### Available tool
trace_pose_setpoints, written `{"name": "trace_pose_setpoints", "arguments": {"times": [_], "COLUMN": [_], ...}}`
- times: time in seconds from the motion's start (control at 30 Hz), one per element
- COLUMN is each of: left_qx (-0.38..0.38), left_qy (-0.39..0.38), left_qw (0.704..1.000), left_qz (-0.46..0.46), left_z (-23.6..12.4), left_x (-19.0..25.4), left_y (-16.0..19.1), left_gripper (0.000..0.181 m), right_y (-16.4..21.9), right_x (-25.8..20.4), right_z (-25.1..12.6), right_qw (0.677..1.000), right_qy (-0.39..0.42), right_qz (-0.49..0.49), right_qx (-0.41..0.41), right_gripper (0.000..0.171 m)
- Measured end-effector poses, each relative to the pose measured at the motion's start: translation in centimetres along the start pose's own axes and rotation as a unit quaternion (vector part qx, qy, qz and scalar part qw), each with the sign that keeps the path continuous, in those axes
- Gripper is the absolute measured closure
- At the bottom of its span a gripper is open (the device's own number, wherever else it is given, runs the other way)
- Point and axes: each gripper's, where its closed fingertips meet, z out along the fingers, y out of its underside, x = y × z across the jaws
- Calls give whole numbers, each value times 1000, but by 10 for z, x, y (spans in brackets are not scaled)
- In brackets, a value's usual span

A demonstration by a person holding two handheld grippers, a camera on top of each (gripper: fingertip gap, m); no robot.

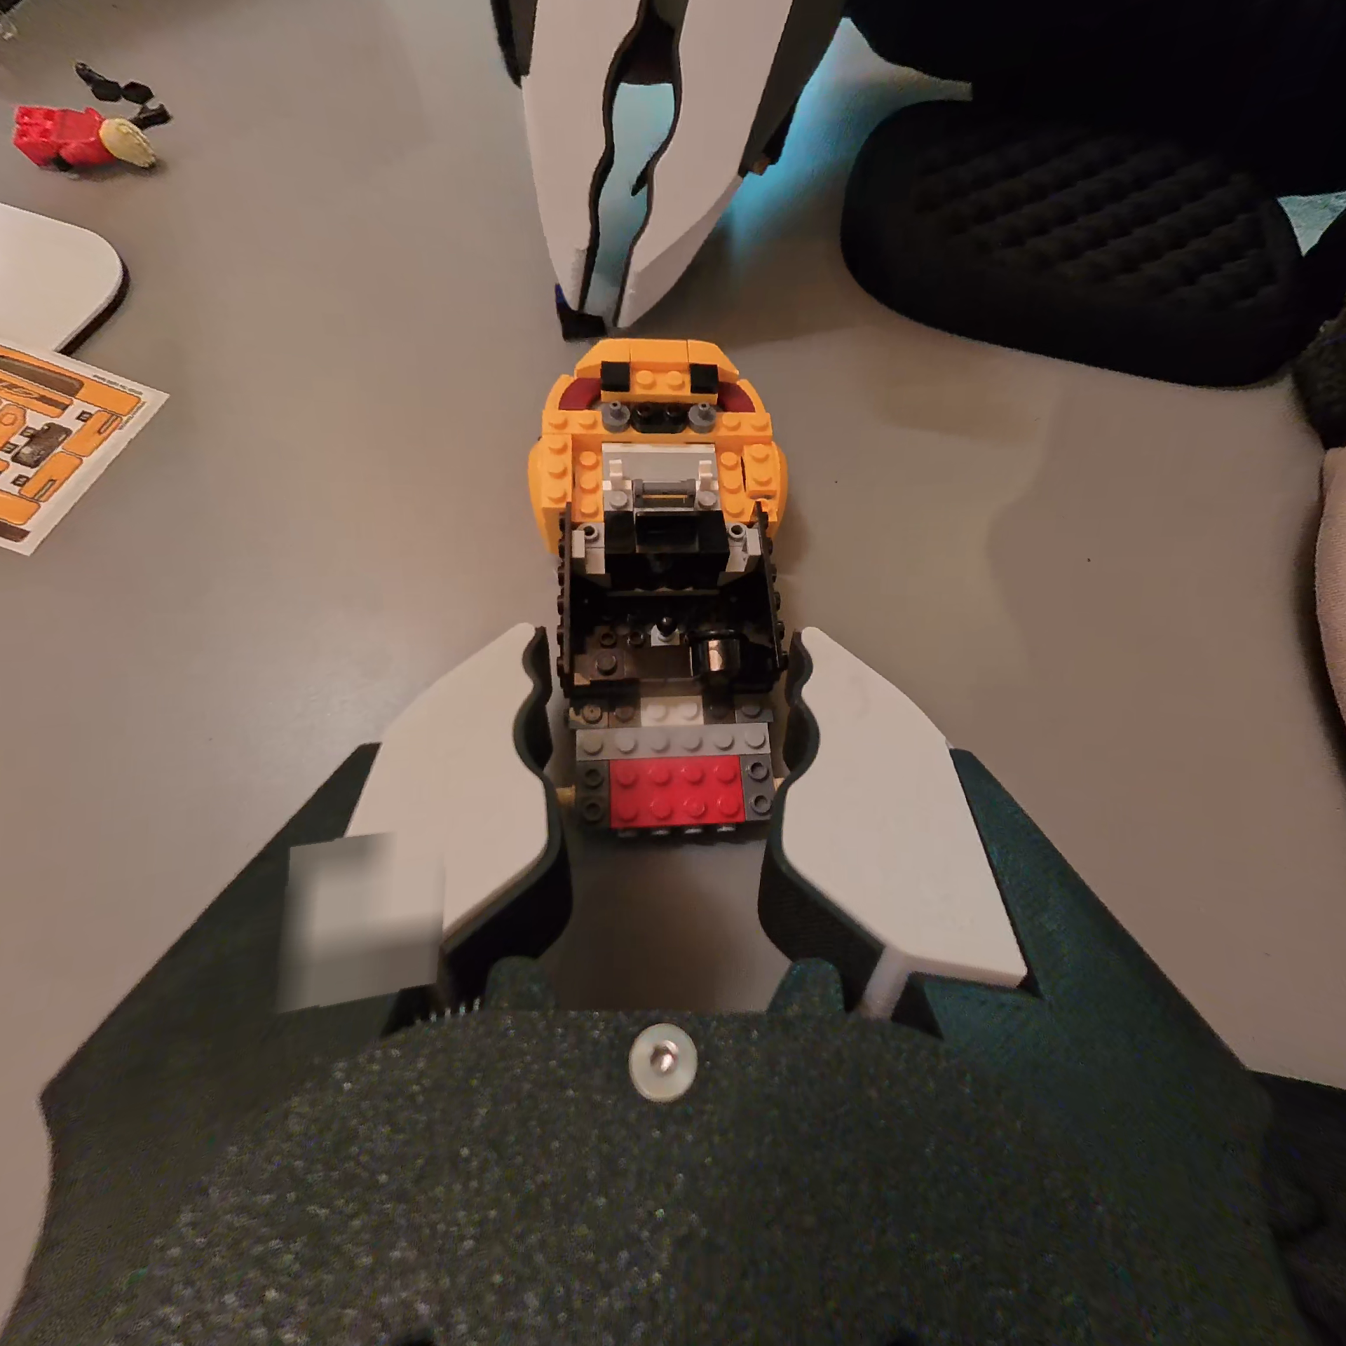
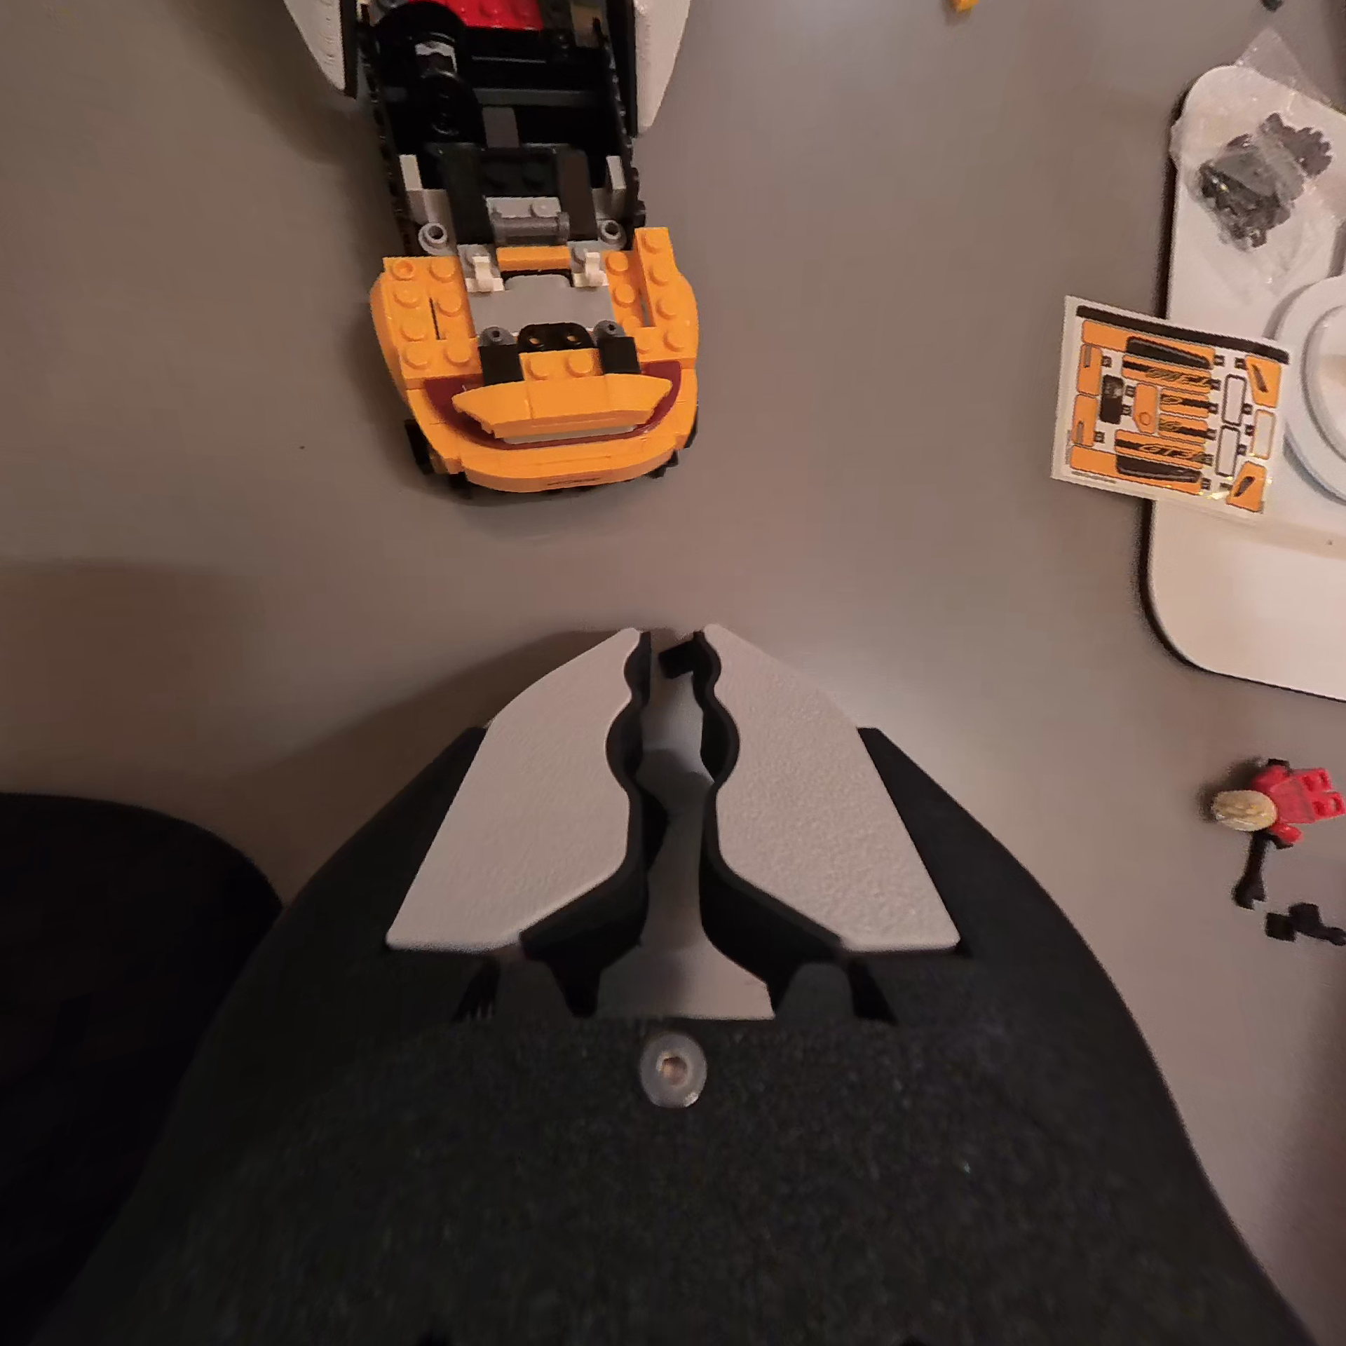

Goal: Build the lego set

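Orange-and-black brick car [image 1: 659,583], part-built, sits mid-table on grey tabletop [image 1: 291,655]. Left gripper [image 1: 663,648] spread, fingers clamping its red-topped end at both flanks. Right gripper [image 2: 674,641], at 12 o'clock beyond the orange end, pinches a small black piece [image 2: 676,661].

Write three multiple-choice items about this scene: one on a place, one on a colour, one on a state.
1. Where does the sticker sheet lie?
A. On the car
B. Partly on the white tray
C. Between gripper fingers

2. What colour is the lego car bodywork?
A. Orange
B. Green
C. Blue

3. What is the right gripper doing?
A. Wide open, empty
B. Pinching a small black piece
C. Gripping the car

Answers: B, the sheet overlaps the tray's edge; A, the shell bricks are orange; B, the piece sits between its nearly closed tips.
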Motion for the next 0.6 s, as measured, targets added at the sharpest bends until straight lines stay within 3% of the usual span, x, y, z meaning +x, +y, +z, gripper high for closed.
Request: {"name": "trace_pose_setpoints", "arguments": {"times": [0.2, 0.43, 0.6], "left_qx": [0, -1, -1], "left_qy": [-1, -4, -7], "left_qw": [1000, 1000, 1000], "left_qz": [1, -1, -2], "left_z": [0, 0, 0], "left_x": [0, -1, -2], "left_y": [0, 0, 0], "left_gripper": [120, 121, 121], "right_y": [-2, 14, 2], "right_x": [-3, 13, 6], "right_z": [-4, -17, -15], "right_qw": [1000, 995, 991], "right_qy": [-10, 13, -9], "right_qz": [16, 99, 132], "right_qx": [5, -18, -30], "right_gripper": [159, 153, 154]}}
